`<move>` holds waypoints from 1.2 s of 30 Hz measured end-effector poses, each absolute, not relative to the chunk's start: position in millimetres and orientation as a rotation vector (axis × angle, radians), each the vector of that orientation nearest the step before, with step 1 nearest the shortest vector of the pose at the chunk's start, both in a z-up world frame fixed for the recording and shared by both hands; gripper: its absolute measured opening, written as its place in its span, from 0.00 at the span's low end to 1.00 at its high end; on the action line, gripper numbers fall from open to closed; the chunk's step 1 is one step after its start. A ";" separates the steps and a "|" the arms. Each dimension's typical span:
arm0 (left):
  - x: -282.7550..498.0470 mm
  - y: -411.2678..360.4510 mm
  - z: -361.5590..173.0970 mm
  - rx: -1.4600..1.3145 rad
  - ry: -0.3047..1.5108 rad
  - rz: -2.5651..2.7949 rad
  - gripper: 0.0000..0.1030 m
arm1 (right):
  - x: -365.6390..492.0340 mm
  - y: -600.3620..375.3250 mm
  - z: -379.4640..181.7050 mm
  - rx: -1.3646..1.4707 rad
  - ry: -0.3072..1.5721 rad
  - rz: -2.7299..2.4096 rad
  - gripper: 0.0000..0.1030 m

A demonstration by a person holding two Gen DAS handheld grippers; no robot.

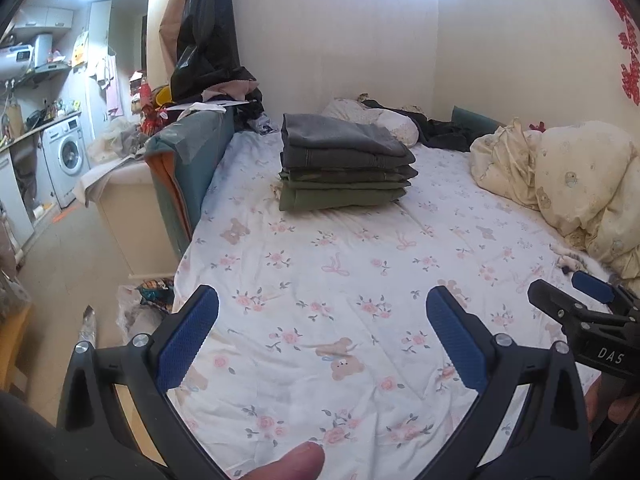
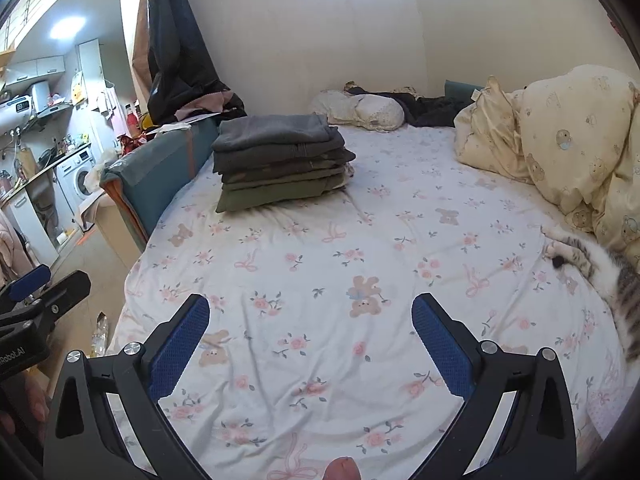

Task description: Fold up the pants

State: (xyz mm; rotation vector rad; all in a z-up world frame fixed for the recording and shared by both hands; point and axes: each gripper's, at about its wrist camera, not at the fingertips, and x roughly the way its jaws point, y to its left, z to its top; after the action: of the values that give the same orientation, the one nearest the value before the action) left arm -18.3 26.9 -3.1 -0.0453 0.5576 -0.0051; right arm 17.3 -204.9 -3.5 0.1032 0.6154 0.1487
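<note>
A stack of folded pants (image 1: 346,164), grey on top and olive green below, sits on the far left part of the bed's floral sheet (image 1: 340,272). It also shows in the right wrist view (image 2: 280,160). My left gripper (image 1: 322,300) is open and empty, held above the near part of the sheet, well short of the stack. My right gripper (image 2: 310,306) is open and empty, also over the near part of the sheet. The right gripper shows at the right edge of the left wrist view (image 1: 572,294).
A cream duvet (image 1: 560,176) is bunched at the right side of the bed. A cat (image 2: 600,268) lies at the right edge. Pillows and dark clothes (image 1: 400,120) lie by the far wall. A teal padded footboard (image 1: 184,168) borders the left side.
</note>
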 end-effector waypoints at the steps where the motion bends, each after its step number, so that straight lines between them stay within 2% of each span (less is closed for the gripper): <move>1: -18.1 27.6 -3.3 -0.048 0.559 -0.006 0.99 | 17.1 -204.8 -3.1 0.100 0.613 0.149 1.00; 36: -22.0 33.9 2.5 -0.054 0.543 -0.015 0.99 | 15.4 -201.5 -1.9 0.076 0.608 0.156 1.00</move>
State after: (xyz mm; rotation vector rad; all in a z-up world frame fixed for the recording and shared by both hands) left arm -22.0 33.9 2.5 -0.0537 0.5430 -0.0155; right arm 15.4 -201.5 -1.9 0.0755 0.6083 0.1557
